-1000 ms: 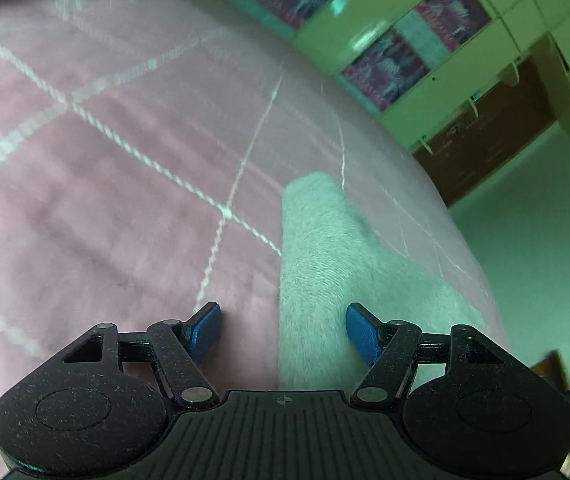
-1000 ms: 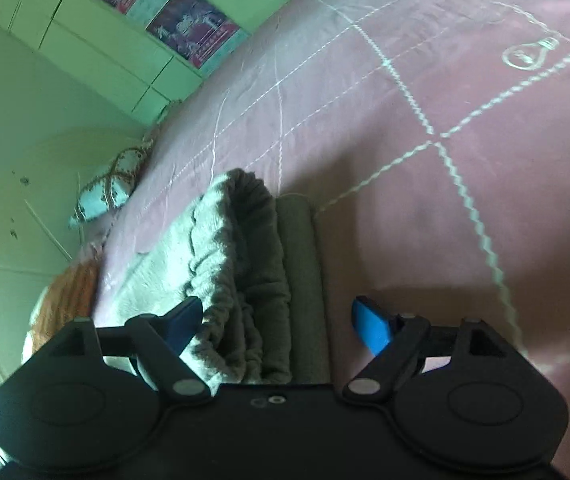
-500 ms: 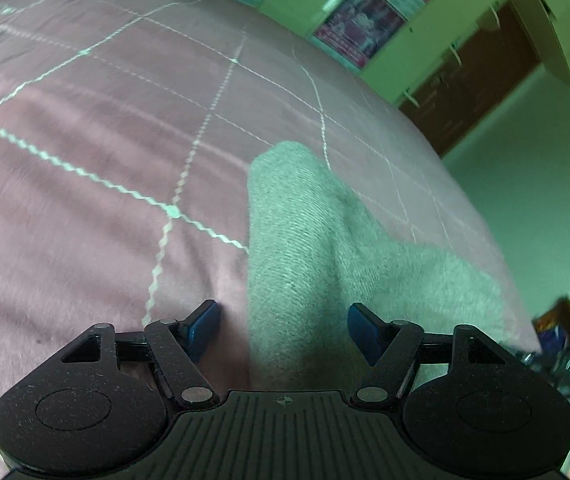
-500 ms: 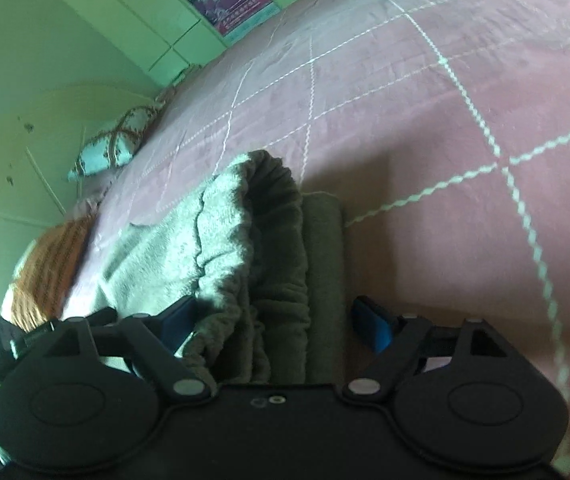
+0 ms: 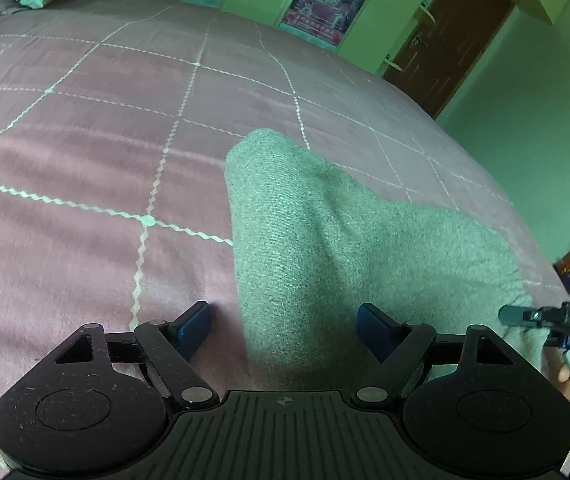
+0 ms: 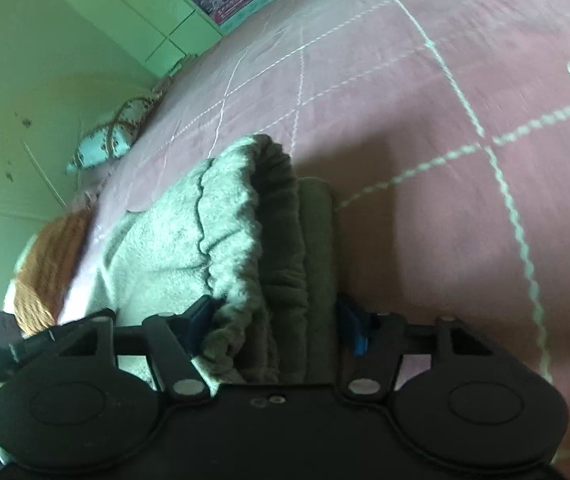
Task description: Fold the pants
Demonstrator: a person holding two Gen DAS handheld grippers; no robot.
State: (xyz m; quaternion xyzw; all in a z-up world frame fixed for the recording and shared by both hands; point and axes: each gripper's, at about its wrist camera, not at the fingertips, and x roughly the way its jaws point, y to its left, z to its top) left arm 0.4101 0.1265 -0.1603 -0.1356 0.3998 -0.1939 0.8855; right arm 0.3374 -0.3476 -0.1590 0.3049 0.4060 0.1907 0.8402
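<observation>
While the right gripper (image 6: 275, 326) has its jaws clamped on the pants (image 6: 225, 232) waistband, the left gripper (image 5: 285, 330) straddles a leg end, jaws apart, and likely must pinch before folding across the bed (image 5: 85, 128).

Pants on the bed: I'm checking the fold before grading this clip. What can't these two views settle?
- Left wrist view: the pants near end is hidden behind the open left gripper.
- Right wrist view: the right gripper body covers the waistband's near part; firm pinch unclear.
- Both views: full outline and leg ends cut off.
- Right wrist view: bedspread is motion-blurred.
</observation>
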